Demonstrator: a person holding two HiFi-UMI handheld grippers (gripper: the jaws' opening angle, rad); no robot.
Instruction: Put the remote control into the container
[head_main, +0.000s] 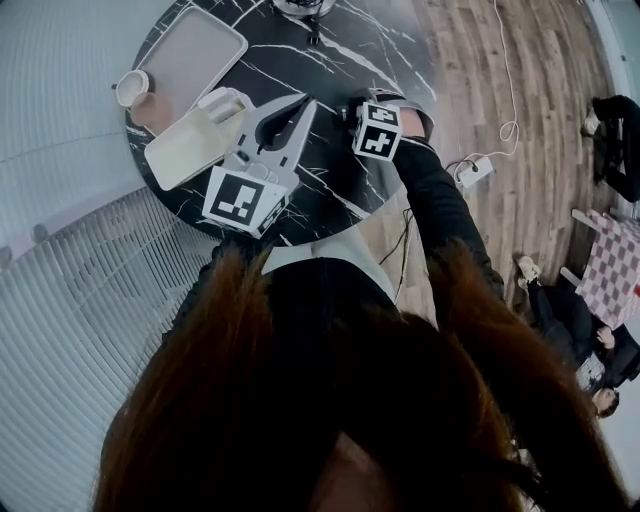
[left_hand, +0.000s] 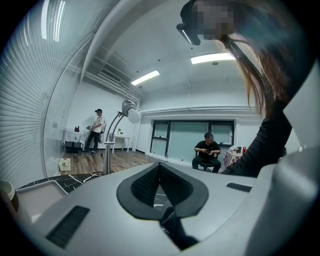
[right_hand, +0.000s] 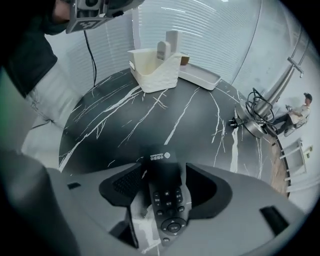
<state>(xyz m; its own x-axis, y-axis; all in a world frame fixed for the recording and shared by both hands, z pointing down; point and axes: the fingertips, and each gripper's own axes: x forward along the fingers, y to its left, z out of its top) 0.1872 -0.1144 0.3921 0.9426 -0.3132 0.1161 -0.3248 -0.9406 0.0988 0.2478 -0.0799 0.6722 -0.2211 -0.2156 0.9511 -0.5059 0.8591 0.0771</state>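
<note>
A black remote control (right_hand: 165, 192) lies on the black marble table (right_hand: 125, 120), between the jaws of my right gripper (right_hand: 165, 169). Those jaws point steeply down and stand wide, with a gap on each side of the remote. In the head view only the right gripper's marker cube (head_main: 378, 130) shows, and the remote is hidden under it. The cream container (head_main: 190, 148) (right_hand: 152, 75) stands at the table's left side with two pale upright things (right_hand: 167, 47) in it. My left gripper (head_main: 306, 102) (left_hand: 159, 166) hovers beside the container, its tips together and nothing held.
A flat grey tray (head_main: 193, 55) (right_hand: 200, 76) lies behind the container, and a cup (head_main: 131, 88) stands at the table's left rim. A lamp base with cable (right_hand: 252, 120) sits at the far edge. A power strip (head_main: 475, 170) lies on the wooden floor. People are further off.
</note>
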